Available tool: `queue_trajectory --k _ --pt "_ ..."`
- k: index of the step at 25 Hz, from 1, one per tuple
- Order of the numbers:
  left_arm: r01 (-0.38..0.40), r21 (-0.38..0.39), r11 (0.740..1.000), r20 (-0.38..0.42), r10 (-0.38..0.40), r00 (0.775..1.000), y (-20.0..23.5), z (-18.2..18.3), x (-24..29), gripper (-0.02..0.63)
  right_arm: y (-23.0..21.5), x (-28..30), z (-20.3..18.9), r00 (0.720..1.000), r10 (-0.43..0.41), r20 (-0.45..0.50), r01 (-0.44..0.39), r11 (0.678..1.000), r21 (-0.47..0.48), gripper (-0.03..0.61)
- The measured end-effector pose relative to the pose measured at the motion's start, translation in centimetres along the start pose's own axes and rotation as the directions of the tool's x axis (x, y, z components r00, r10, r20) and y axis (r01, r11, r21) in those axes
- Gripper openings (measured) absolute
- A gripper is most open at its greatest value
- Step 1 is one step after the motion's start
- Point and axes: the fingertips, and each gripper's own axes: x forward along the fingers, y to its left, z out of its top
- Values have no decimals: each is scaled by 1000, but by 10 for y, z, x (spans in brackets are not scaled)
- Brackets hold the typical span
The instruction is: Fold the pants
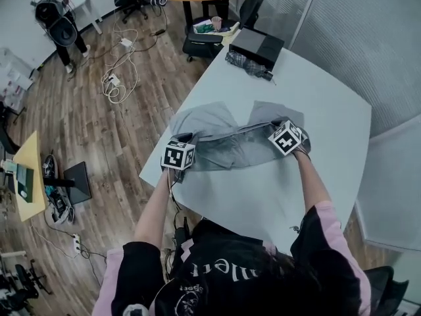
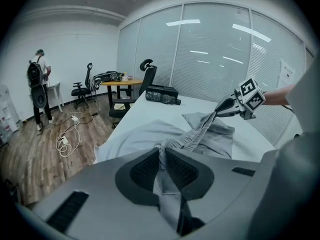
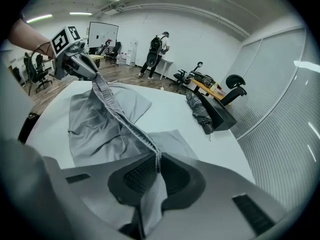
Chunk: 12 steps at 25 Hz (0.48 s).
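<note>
Closest in, the left gripper (image 2: pixel 161 156) has its dark ribbed pads pressed together on a pinch of cloth, with only that fold of fabric between the jaws. It holds one end of the gathered elastic waistband (image 2: pixel 195 130) of the grey, thin-fabric pants (image 2: pixel 142 136). The right gripper (image 3: pixel 157 164) is clamped just as tightly on the waistband's other end, and the band runs taut and raised from one to the other. Both grippers hang over the pale grey table (image 1: pixel 329 110), the left one near the table's left edge and the right one nearer its middle. Below the lifted band the pants rest on the table on the person's side of its middle, rumpled. The two legs splay apart towards the table's far end, and one leg reaches close to the left edge. At that far end, well apart from the pants, sit a flat black box (image 1: pixel 258 43) and a dark crumpled bundle (image 1: pixel 247 64). By my reading the folding has barely begun: the garment is gripped and partly spread, but no crease or clean fold shows. Bringing the legs together, laying them flat and doubling the pants over all seem to remain.
</note>
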Motion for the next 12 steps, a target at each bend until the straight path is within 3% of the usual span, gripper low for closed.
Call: queue_trajectory --k 3,4,5,7,12 --pt "-81 21 996 32 80 996 6 1 6 66 8 12 -7 999 44 -10 -42 994 106 48" --pt "-99 42 994 61 97 993 5 4 6 85 11 15 -9 998 64 -4 -63 988 143 88" --pt "-101 56 993 91 96 991 3 8 6 135 16 17 -8 996 84 9 -85 982 170 142" --pt "-69 52 996 128 62 990 -5 12 4 196 24 19 -6 994 104 31 -108 976 188 177" --pt "-40 42 998 144 34 989 -12 11 0 222 30 14 -5 994 97 55 -105 979 173 199"
